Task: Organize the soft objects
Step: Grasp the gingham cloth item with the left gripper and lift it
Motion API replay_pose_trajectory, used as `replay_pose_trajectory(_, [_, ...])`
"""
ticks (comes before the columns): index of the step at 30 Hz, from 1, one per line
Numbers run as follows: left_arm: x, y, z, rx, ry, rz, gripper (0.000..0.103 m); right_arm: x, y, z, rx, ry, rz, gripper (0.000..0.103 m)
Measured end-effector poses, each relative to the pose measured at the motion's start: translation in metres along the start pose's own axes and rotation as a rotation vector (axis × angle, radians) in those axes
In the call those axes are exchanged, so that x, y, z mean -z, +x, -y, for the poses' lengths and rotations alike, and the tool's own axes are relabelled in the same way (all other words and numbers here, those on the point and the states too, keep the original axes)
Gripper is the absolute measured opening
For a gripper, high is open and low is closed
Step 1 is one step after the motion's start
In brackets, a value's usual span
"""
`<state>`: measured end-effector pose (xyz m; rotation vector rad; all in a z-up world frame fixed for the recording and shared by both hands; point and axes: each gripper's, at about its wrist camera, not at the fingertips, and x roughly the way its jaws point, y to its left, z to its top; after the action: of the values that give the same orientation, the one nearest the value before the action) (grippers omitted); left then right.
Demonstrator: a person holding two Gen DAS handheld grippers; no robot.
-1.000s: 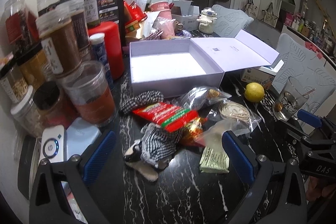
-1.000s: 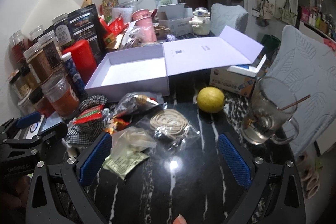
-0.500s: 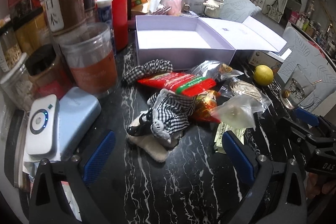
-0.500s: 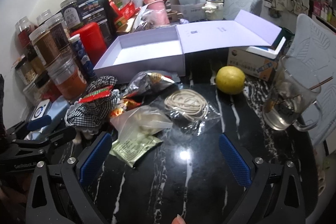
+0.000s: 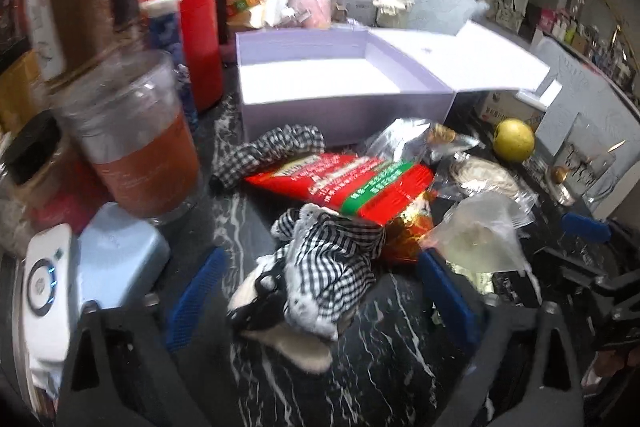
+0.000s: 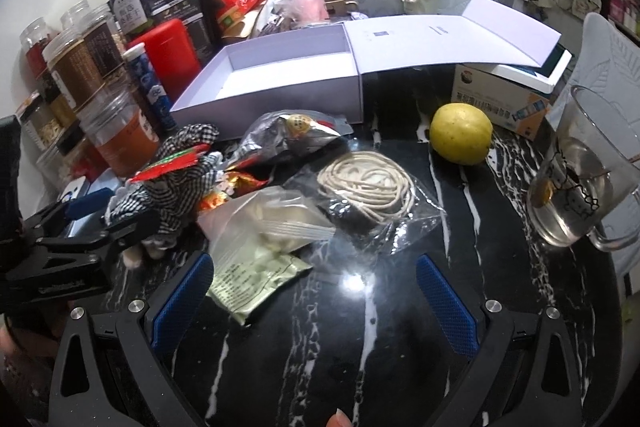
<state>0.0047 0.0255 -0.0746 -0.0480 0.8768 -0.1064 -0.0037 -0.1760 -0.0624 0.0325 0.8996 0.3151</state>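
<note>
Nothing is yet being held in the lilac box (image 5: 340,83), so the sorting is judged barely begun. Just in front of the box, the checked plush toy (image 5: 320,267) is being straddled by the left gripper (image 5: 320,291), whose jaws have just been closing but are not yet touching it. The right gripper (image 6: 312,291) is being held wide and empty over the bagged items beside it.

Black-and-white checked cloth (image 5: 332,259), red-green packet (image 5: 352,183), seemingly lilac box (image 5: 344,103), yellow lemon (image 6: 460,139)

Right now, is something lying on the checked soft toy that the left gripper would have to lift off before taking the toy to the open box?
Yes. A red snack packet lies across the checked soft toy. The left gripper, jaws just closing around the toy, has nothing before it. The box stands open behind.
</note>
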Motion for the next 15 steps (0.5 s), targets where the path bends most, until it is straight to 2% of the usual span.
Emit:
replay_pose_trajectory(4, [0.000,0.014,0.001,0.019,0.011,-0.028,0.082,-0.001,0.004,0.005,0.007,0.012,-0.013,0.103])
replay_pose_trajectory(9, [0.002,0.017,0.002,0.002,0.042,-0.019,0.058,-0.001,0.006,0.012,0.011,0.031,-0.017,0.103])
replay_pose_trajectory(12, [0.003,0.014,0.003,0.006,0.051,-0.009,0.049,0.000,0.006,0.013,0.009,0.034,-0.021,0.103])
replay_pose_trajectory(15, [0.007,0.009,0.006,0.016,0.051,-0.013,0.046,0.001,0.005,0.013,0.008,0.029,-0.017,0.103])
